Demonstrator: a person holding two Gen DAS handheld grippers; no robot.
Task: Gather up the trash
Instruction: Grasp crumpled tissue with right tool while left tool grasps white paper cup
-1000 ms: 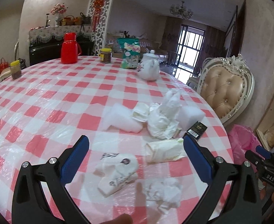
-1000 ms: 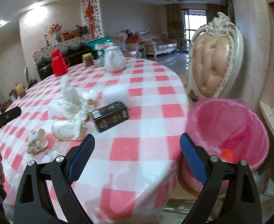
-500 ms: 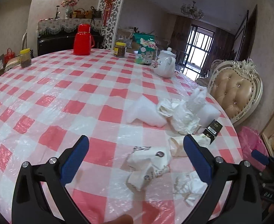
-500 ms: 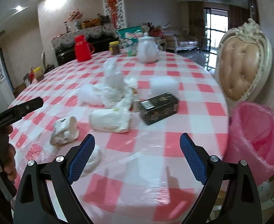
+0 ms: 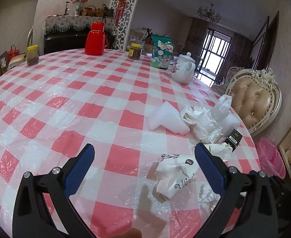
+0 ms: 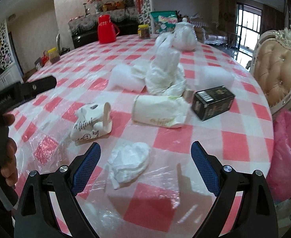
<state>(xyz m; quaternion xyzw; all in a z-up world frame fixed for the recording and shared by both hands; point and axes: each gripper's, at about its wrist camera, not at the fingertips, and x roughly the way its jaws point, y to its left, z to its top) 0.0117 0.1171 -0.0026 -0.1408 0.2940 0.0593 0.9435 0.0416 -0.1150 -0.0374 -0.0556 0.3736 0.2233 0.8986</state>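
Trash lies on the red-and-white checked table (image 6: 224, 138). A crumpled white tissue (image 6: 129, 162) rests on the cloth between the fingers of my right gripper (image 6: 144, 158), which is open and not touching it. Beyond it are a crushed printed paper cup (image 6: 92, 121), a second flattened cup (image 6: 157, 113), a black box (image 6: 213, 103) and a heap of white plastic bags (image 6: 165, 71). My left gripper (image 5: 144, 158) is open above the cloth; the printed cup (image 5: 175, 176) lies just inside its right finger. A pink-lined bin (image 6: 288, 148) stands beside the table at the right.
At the table's far side stand a red jug (image 5: 94, 39), two jars, a green snack bag (image 5: 162, 51) and a white teapot (image 5: 183, 71). A padded chair (image 5: 254, 107) stands at the right edge. White foam pieces (image 5: 165, 119) lie by the bags. A hand (image 6: 6, 148) holds the left gripper.
The right gripper has swung left, from in front of the bin to over the crumpled tissue. The left gripper has shifted left, so the trash now sits at its right side.
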